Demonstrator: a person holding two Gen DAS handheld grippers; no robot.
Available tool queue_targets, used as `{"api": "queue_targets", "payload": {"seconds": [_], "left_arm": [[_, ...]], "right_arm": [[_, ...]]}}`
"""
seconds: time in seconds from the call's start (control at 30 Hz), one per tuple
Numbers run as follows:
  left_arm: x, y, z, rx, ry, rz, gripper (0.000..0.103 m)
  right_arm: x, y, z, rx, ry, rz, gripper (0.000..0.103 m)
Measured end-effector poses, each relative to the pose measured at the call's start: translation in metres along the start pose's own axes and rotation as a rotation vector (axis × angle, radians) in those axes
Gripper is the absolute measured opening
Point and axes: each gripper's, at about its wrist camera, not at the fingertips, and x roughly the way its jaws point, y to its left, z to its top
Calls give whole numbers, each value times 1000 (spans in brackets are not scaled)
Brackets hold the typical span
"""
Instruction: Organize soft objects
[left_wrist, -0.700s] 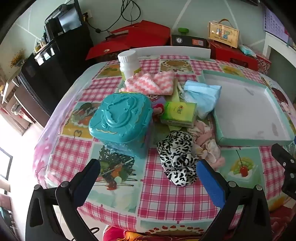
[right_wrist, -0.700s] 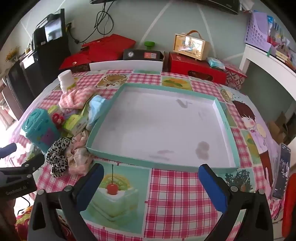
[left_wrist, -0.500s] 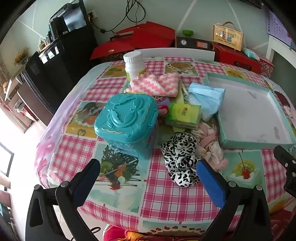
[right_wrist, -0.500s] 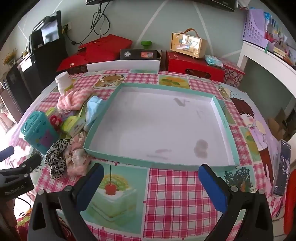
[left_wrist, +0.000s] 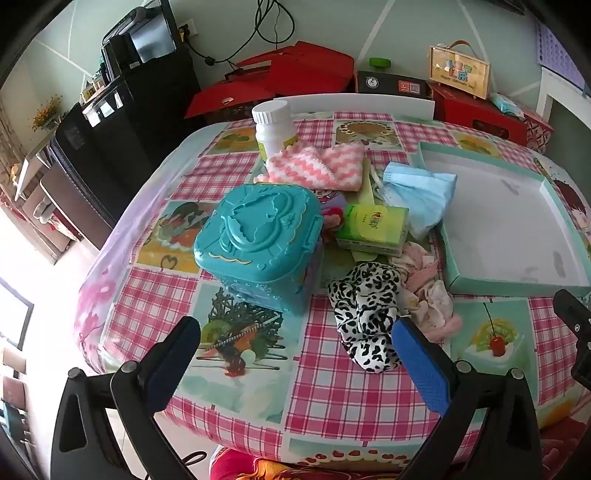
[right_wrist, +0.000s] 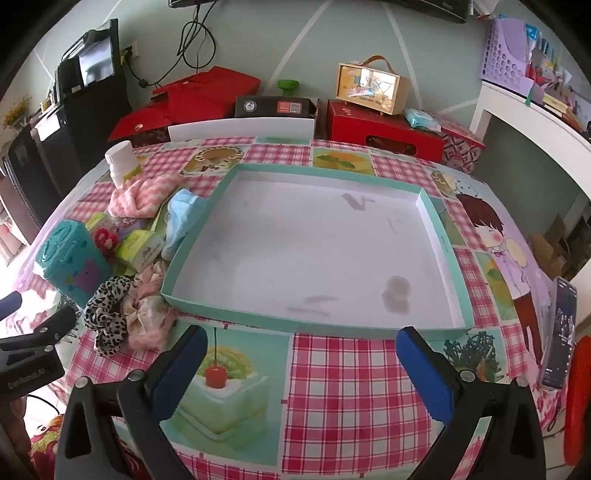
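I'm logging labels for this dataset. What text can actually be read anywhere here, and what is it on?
"GenRobot.AI": on the left gripper body, seen in the right wrist view.
Green tissue pack: printed logo, too blurred to read.
Wooden-framed box behind the table: coloured characters, unreadable.
Black box: labels too small.

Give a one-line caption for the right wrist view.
Open right gripper hovers before the empty teal tray; soft items piled at its left.
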Motion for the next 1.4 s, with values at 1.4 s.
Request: {"api": "queue_targets", "payload": {"seconds": [1.4], "left_arm": [[2,5,-4,-20,9,14,103]], "right_arm": [[5,-4,-1,20,22,3,103]]}}
